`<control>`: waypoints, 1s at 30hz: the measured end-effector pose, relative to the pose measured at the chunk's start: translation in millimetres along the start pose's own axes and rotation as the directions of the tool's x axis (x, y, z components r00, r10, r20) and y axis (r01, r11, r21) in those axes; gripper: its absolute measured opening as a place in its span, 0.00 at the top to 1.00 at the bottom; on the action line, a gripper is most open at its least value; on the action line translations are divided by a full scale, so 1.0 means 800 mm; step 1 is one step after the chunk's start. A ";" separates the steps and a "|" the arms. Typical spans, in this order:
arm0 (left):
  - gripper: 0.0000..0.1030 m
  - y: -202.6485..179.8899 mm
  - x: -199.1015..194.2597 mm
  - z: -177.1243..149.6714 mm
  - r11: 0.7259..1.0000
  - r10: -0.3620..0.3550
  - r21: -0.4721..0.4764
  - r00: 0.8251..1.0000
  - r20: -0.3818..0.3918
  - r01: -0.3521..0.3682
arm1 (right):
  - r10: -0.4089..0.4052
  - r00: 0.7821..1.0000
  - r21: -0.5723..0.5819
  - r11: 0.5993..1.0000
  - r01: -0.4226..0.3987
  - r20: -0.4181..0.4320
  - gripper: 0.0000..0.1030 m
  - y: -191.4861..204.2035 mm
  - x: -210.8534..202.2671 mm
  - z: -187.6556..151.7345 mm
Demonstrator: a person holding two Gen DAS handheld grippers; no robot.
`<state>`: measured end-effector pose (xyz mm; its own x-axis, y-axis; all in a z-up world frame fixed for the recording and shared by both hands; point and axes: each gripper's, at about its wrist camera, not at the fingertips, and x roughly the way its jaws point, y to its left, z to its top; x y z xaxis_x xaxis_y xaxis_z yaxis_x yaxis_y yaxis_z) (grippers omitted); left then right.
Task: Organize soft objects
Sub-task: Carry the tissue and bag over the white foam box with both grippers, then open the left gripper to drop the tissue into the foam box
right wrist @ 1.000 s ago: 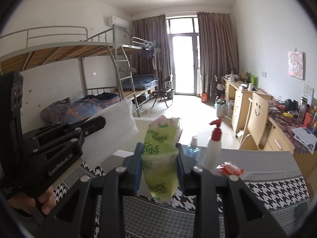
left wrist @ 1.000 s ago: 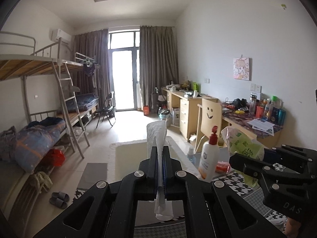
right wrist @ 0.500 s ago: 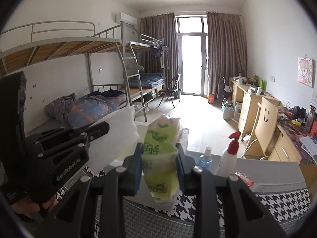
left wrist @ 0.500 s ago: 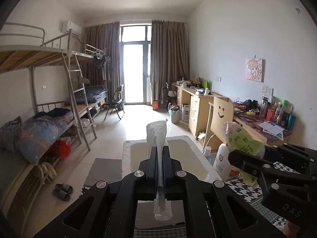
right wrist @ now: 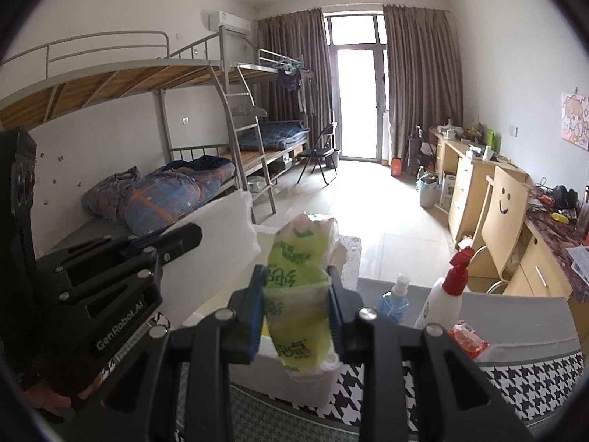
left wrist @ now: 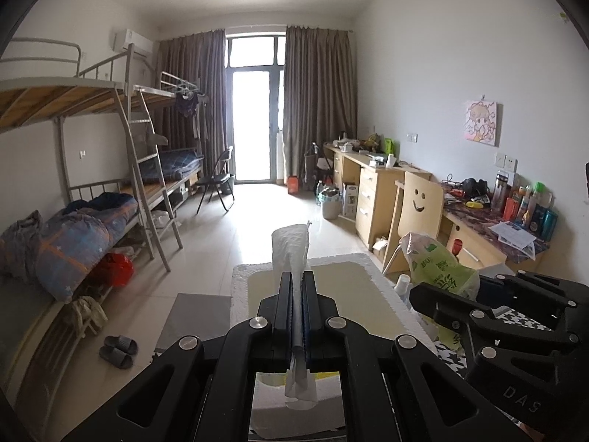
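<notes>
Dormitory light comes in from the balcony door (left wrist: 254, 125) at the far end, over bunk beds (left wrist: 92, 169) on one side and a row of desks (right wrist: 478, 184) on the other. Close at hand, the left gripper (left wrist: 297, 287) has its jaws pressed nearly flat together on a thin white tissue (left wrist: 291, 246), which stands up past the fingertips and trails out behind them in a crumpled tail. The right gripper (right wrist: 296, 294) is held alongside it, jaws part open and squeezed against a green tissue pack (right wrist: 298, 287), whose soft wrapper bulges above and below the pads. Both are carried in the air, clear of any surface. Just below and ahead of the grippers lies a white foam box (left wrist: 353, 287) with a pale yellow inside, its rim close under the tissue. To the right of the pack, on a grey board (right wrist: 522, 309) over a houndstooth cloth (right wrist: 515, 379), stand a small blue spray bottle (right wrist: 395, 300), a white pump bottle with a red top (right wrist: 445, 294) and a little red packet (right wrist: 467, 339). I judge the step in hand to be carrying the two soft things over to the foam box for stowing. Next would be to bring each one down inside the rim, low enough that it settles rather than flutters, and only then ease the jaws apart; the loose tissue may cling to the pads, so a slow release looks wise.
</notes>
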<state>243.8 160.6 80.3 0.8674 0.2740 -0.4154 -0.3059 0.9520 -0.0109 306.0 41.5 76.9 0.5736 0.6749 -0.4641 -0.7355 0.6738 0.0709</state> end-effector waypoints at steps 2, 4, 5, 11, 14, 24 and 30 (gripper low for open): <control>0.96 0.001 0.007 0.002 1.000 0.001 -0.004 1.000 -0.011 -0.001 | -0.004 1.000 0.001 1.000 0.004 -0.004 0.66 0.003 0.003 -0.001; 0.96 -0.001 0.014 0.003 1.000 -0.009 0.003 1.000 -0.018 0.009 | -0.007 1.000 0.002 1.000 0.007 -0.007 0.66 0.005 0.005 0.000; 0.96 -0.001 0.018 0.004 1.000 -0.010 0.002 1.000 -0.022 0.010 | -0.008 1.000 0.002 1.000 0.008 -0.008 0.66 0.006 0.007 0.000; 0.96 0.005 0.041 0.005 0.999 -0.042 -0.017 0.997 -0.063 0.041 | -0.019 1.000 0.007 1.000 0.019 -0.025 0.66 0.008 0.014 0.002; 0.96 0.006 0.051 0.004 0.999 -0.048 -0.017 0.996 -0.082 0.047 | -0.025 0.999 0.002 1.000 0.025 -0.030 0.66 0.010 0.016 0.003; 0.14 0.016 0.057 0.001 0.999 -0.024 -0.025 0.994 -0.109 0.021 | -0.029 0.999 0.010 1.000 0.030 -0.036 0.66 0.010 0.019 0.008; 0.01 0.035 0.042 0.000 0.997 0.019 -0.070 0.996 -0.084 -0.024 | -0.024 0.999 0.009 1.000 0.024 -0.044 0.66 0.013 0.025 0.010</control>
<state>264.0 196.5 66.0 0.8253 0.2790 -0.4909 -0.3538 0.9331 -0.0644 312.6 64.1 75.3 0.5745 0.6450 -0.5039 -0.7181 0.6926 0.0679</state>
